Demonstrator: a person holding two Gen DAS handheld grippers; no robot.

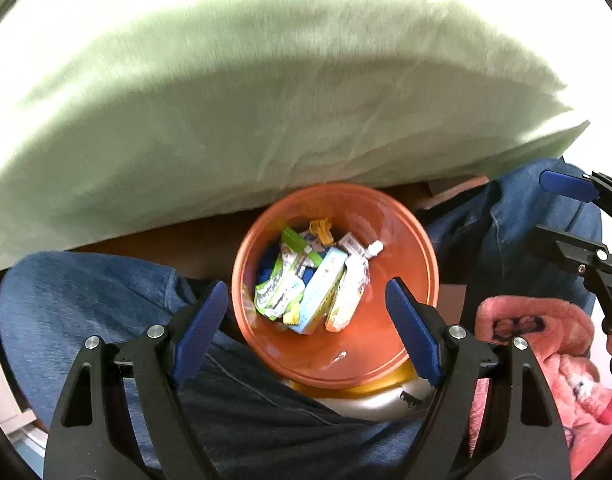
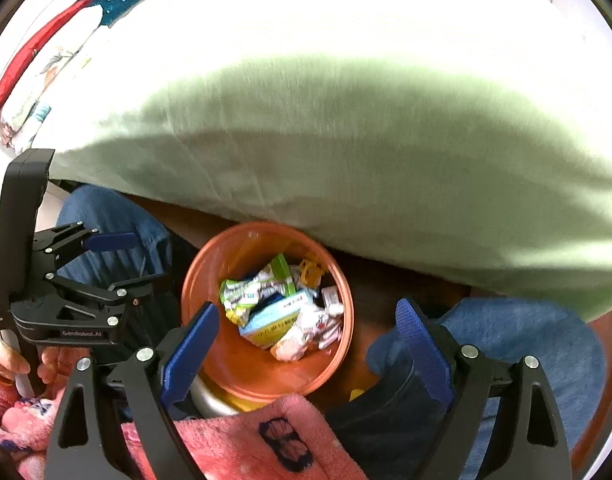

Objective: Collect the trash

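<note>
Blue-padded left gripper [image 1: 307, 332] and right gripper [image 2: 309, 360] hang wide open, empty, above the orange bin [image 1: 409, 248] at lower centre, where crumpled wrappers [image 1: 282, 288] and a small carton [image 1: 319, 296] lie: light, crushable trash, probably best pinched at an edge.

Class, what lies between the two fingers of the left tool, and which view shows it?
Nothing is held: below the left tool, between its fingers, sits the orange bin of wrappers, shown in the left wrist view.

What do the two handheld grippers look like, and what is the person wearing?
Both the left gripper and right gripper have black angular plastic frames with silver bolts and ribbed blue finger pads. The left one bears small white lettering on its side. The person wears blue jeans and a fluffy pink garment.
</note>
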